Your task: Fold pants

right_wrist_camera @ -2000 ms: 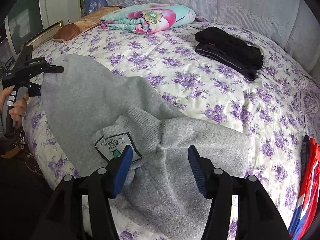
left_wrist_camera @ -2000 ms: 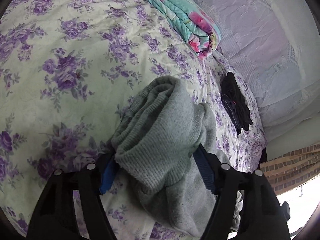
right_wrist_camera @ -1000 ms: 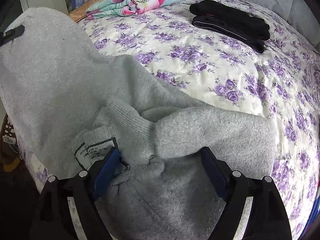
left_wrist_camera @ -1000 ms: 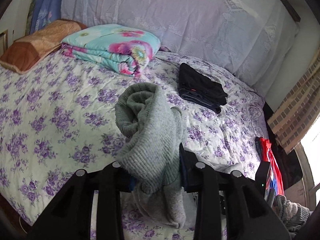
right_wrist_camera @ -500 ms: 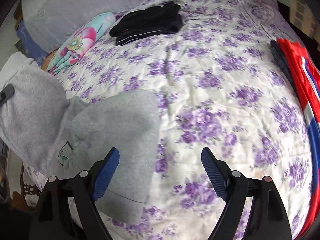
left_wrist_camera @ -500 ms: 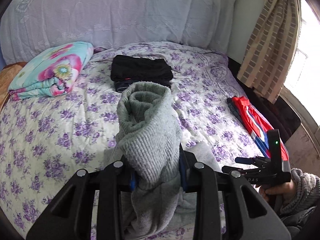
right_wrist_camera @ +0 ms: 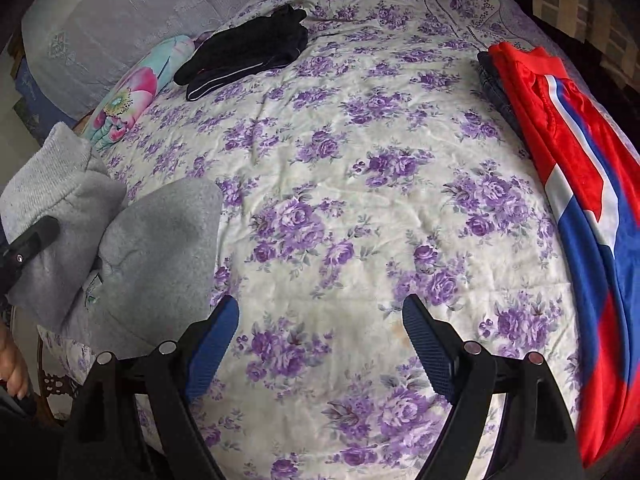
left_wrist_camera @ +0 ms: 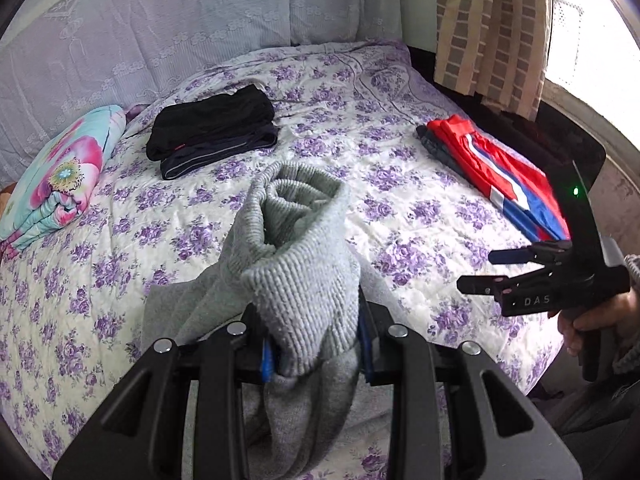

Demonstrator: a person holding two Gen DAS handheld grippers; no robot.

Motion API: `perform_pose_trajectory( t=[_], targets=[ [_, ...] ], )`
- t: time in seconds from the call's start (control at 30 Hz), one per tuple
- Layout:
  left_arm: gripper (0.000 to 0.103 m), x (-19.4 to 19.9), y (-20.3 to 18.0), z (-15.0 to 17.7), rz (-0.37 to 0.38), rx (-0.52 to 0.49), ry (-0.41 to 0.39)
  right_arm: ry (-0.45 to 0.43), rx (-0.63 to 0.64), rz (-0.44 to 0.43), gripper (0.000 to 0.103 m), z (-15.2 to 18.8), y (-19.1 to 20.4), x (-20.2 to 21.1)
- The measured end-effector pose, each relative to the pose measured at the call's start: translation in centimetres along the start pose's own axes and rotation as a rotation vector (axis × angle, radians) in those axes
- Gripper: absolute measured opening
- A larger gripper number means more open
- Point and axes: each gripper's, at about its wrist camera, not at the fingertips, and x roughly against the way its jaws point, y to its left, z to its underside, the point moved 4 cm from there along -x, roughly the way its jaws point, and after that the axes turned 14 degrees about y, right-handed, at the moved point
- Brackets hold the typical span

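The grey pants point(left_wrist_camera: 304, 280) lie bunched at the near edge of the bed point(left_wrist_camera: 400, 208), at 9 o'clock in the right wrist view point(right_wrist_camera: 156, 240). My left gripper point(left_wrist_camera: 316, 354) is clamped on the ribbed cuff, which stands up between its fingers; the rest of the fabric hangs below. My right gripper point(right_wrist_camera: 320, 344) is spread apart and holds nothing, hovering over bare floral bedspread. In the left wrist view it appears at 3 o'clock point(left_wrist_camera: 516, 276). Folded black clothes point(left_wrist_camera: 212, 136) rest at 11 o'clock, a floral quilt point(left_wrist_camera: 60, 176) at 9 o'clock, and a red-and-blue garment point(left_wrist_camera: 500, 176) at 2 o'clock.
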Motion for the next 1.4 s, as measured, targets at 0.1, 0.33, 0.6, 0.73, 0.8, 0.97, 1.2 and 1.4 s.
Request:
perform_pose_trajectory(
  t=[0.1,0.33,0.6,0.73,0.8,0.97,1.2,1.4],
  targets=[
    [0.029,-1.7,-1.8,0.4,-0.025,-0.050,0.028,0.006,0.021,0.003,0.084,-0.1,-0.4,0.0],
    [0.048,-5.3,-6.1,2.5,-0.035,-0.208,0.080,-0.004,0.039,-0.015,0.084,-0.8,-1.0,0.3],
    [0.065,-0.7,-3.2,2.4,0.028,-0.119,0.010,-0.121,0.103,-0.072,0.084,-3.7,2.3,3.1],
    [0.078,2.0,1.1,3.1,-0.021,-0.003,-0.023,-0.210,0.205,-0.111,0.084,-5.0,6.8,5.2],
    [0.080,1.9,3.5,3.6,-0.062,0.058,-0.003,-0.231,0.271,-0.119,0.084,-5.2,9.5,5.7],
    [0.080,-1.6,7.3,6.1,-0.015,0.147,0.165,-0.239,0.429,-0.116,0.082,-4.2,15.2,5.4],
    [0.081,-4.4,4.4,10.5,0.050,-0.060,0.298,-0.128,0.609,0.104,0.082,-0.3,16.6,1.5],
    [0.076,-2.8,4.4,10.3,0.076,-0.112,0.265,-0.019,0.365,-0.061,0.082,-1.5,12.6,0.1]
  ],
)
